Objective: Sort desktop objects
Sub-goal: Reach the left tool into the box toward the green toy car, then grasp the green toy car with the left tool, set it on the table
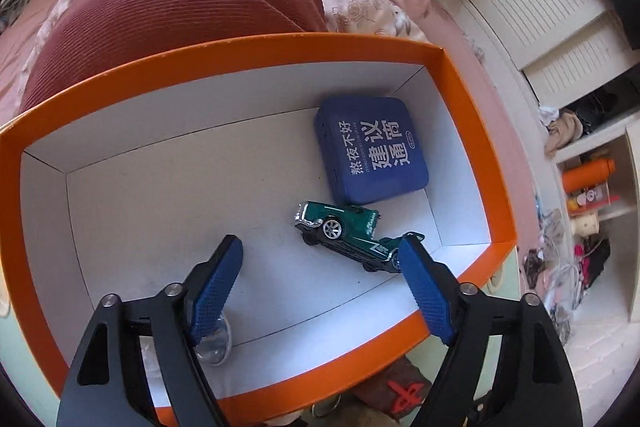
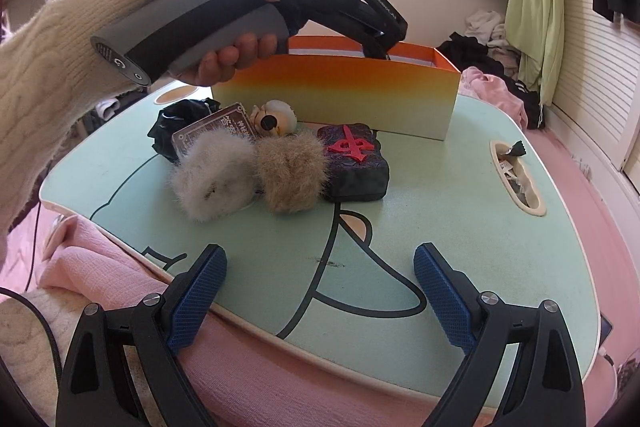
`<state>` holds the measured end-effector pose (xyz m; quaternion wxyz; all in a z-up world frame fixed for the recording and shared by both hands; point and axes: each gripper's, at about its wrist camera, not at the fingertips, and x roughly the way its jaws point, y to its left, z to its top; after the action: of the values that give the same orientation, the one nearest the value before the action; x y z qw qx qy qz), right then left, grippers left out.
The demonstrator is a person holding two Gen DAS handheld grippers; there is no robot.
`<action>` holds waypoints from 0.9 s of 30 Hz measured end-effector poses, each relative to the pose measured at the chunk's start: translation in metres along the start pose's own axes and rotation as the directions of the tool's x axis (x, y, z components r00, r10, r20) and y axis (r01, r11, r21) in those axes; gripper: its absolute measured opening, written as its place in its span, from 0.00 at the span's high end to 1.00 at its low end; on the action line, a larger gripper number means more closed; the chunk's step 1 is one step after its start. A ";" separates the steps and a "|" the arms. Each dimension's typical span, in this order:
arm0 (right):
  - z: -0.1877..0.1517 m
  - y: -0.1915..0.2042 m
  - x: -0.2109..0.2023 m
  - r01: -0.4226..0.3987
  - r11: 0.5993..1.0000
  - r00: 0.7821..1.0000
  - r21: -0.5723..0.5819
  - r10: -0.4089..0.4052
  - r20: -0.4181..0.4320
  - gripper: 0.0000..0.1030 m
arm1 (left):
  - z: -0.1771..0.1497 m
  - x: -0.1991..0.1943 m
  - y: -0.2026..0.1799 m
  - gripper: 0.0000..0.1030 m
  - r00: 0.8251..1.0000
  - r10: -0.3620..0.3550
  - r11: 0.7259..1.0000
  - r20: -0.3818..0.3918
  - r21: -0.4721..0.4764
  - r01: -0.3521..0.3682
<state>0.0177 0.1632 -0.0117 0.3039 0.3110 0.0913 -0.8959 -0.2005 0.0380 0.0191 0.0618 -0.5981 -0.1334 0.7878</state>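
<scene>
Sorting into the orange box (image 1: 472,131): toy car (image 1: 348,235) lies on the box floor, just beside the blue case (image 1: 372,151). Left gripper (image 1: 320,287) hangs above the box, jaws wide, holding nothing. Best to lift straight clear of the box wall. Right gripper (image 2: 320,291), jaws wide and empty, faces the fur balls (image 2: 248,175) and dark tile (image 2: 356,163) outside the box; take one at a time.

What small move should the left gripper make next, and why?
Probably lift the left gripper straight up out of the orange box. Its jaws are open and hold nothing, and the green toy car already lies on the box floor beside the blue case. Several items, such as the mahjong block, wait on the table.
</scene>
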 end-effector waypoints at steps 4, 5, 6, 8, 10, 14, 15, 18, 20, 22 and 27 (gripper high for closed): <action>0.000 0.000 0.000 0.000 1.000 1.000 -0.001 0.000 0.000 0.08 | 0.001 -0.012 0.022 0.61 0.997 -0.079 0.995 0.016 -0.061 0.080; 0.000 0.000 0.000 0.000 1.000 1.000 -0.001 0.000 0.000 0.08 | 0.002 -0.018 0.027 0.61 0.998 -0.041 0.998 0.037 -0.055 0.043; 0.000 -0.001 0.000 0.000 1.000 1.000 -0.001 0.000 0.001 0.08 | 0.003 -0.024 0.032 0.61 0.998 -0.005 0.999 0.055 -0.051 0.008; 0.000 0.000 0.000 0.000 1.000 1.000 -0.001 0.000 0.001 0.08 | 0.006 -0.033 0.039 0.61 0.995 0.066 0.996 0.079 -0.060 -0.061; 0.000 -0.001 0.000 0.000 1.000 1.000 -0.001 0.000 0.001 0.08 | 0.008 -0.038 0.044 0.61 0.991 0.095 0.994 0.093 -0.068 -0.089; 0.000 -0.001 0.001 0.000 1.000 1.000 -0.001 0.000 0.000 0.08 | 0.014 -0.044 0.043 0.40 0.992 0.078 0.993 0.101 -0.096 -0.068; 0.000 -0.001 0.001 0.000 1.000 1.000 -0.001 0.000 0.000 0.08 | 0.016 -0.043 0.039 0.37 0.989 0.092 0.992 0.114 -0.094 -0.082; 0.000 -0.001 0.001 0.000 1.000 1.000 -0.001 0.000 0.001 0.08 | 0.025 -0.026 0.023 0.37 0.987 0.139 0.989 0.086 -0.071 -0.134; -0.001 -0.001 0.001 -0.001 1.000 1.000 -0.001 0.001 0.001 0.08 | 0.029 -0.010 0.020 0.45 0.983 0.180 0.982 0.042 -0.058 -0.177; -0.001 -0.001 0.001 0.000 1.000 1.000 -0.001 0.000 0.001 0.08 | 0.030 -0.007 0.025 0.75 0.971 0.233 0.972 0.059 -0.044 -0.231; 0.000 -0.001 0.000 0.000 1.000 1.000 -0.002 0.000 0.004 0.08 | 0.022 -0.027 0.049 0.76 0.982 0.149 0.988 0.114 -0.053 -0.143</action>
<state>0.0173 0.1636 -0.0122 0.3042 0.3091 0.0917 -0.8964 -0.2108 -0.0186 0.0357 -0.0174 -0.5602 -0.1102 0.8208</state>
